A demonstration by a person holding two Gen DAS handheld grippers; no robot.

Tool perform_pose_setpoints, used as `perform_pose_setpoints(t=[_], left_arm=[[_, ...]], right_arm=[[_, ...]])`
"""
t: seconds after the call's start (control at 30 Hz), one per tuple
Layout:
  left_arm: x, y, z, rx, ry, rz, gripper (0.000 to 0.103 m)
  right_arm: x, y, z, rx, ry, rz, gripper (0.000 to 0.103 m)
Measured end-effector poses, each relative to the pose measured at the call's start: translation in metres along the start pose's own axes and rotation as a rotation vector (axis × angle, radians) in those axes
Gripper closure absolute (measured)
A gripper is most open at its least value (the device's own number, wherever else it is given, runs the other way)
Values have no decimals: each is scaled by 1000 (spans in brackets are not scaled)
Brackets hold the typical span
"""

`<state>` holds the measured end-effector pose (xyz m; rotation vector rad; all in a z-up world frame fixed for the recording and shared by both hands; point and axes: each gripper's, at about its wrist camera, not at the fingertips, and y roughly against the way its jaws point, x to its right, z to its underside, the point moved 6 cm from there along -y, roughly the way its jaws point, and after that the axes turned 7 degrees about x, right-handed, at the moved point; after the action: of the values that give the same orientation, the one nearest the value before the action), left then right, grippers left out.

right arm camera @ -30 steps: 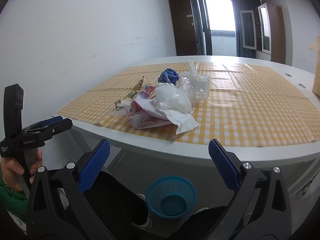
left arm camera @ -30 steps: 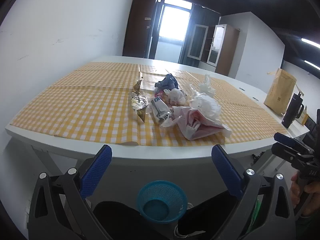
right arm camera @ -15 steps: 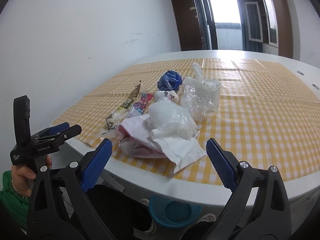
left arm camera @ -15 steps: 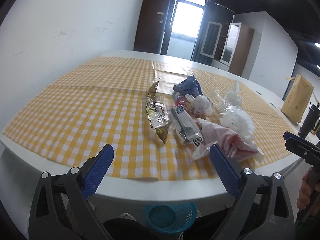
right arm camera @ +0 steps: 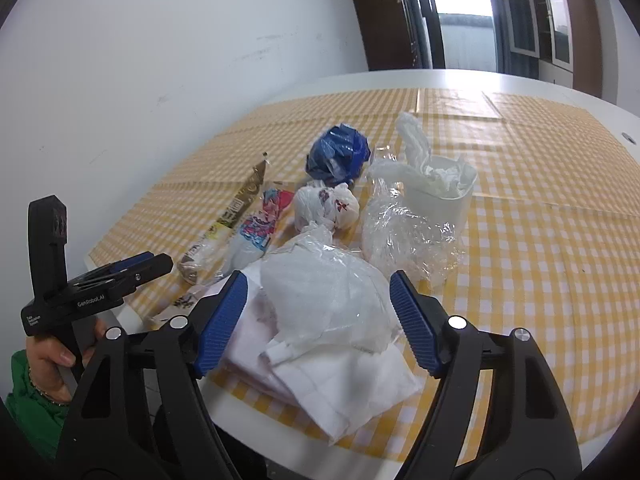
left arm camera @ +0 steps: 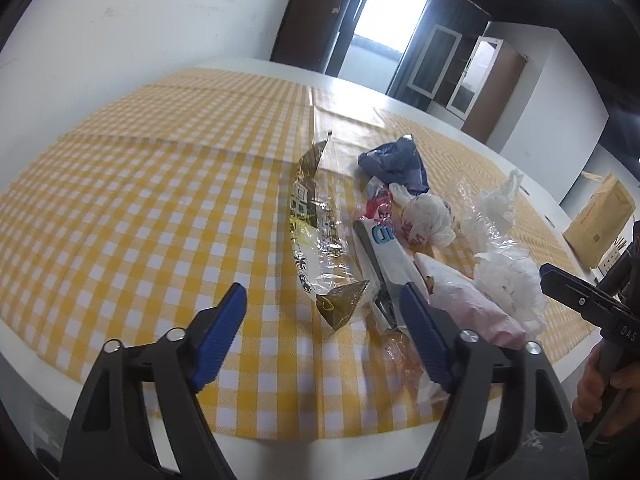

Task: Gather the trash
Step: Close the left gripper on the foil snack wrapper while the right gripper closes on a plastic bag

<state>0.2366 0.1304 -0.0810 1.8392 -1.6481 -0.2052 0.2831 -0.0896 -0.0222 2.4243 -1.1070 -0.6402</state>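
A pile of trash lies on the yellow checked tablecloth (left arm camera: 140, 208). My left gripper (left arm camera: 324, 332) is open and empty, just short of a brown and clear snack wrapper (left arm camera: 316, 224). Next to the wrapper lie a white sachet (left arm camera: 384, 248), a knotted white bag (left arm camera: 428, 216), a blue bag (left arm camera: 396, 164) and a pink and white paper bundle (left arm camera: 468, 304). My right gripper (right arm camera: 320, 316) is open and empty, over a crumpled white plastic bag (right arm camera: 328, 292) on white paper (right arm camera: 344, 384). Beyond stand a white cup with tissue (right arm camera: 440, 192) and clear film (right arm camera: 404, 236).
A brown paper bag (left arm camera: 600, 220) stands at the table's far right. The white wall (right arm camera: 180, 60) runs along the table's left side. A door and cabinets stand at the far end of the room. The table's front edge (right arm camera: 248, 404) is just below my right gripper.
Both grippers have risen from below the table edge and moved forward over the table to the trash pile. The blue basket on the floor has left both views.
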Motion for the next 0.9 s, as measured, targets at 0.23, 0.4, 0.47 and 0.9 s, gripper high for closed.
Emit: perform_pose_setpoints(t=[0.23,0.4,0.47,0.9], left_arm=[[0,-19,6,-40,-34,-21,69],[1,-7,-1,18,-19,-20,91],[4,2,-3,51,-29,-32,92],[9,69,-11,185,-8,-29,93]], right_arm=[[2,-6,6,-25,5,-15,58],[1,7,2,27,16,-6,70],[0,15,0,49,17,-3,74],[-7,61,0,123,18,40,102]])
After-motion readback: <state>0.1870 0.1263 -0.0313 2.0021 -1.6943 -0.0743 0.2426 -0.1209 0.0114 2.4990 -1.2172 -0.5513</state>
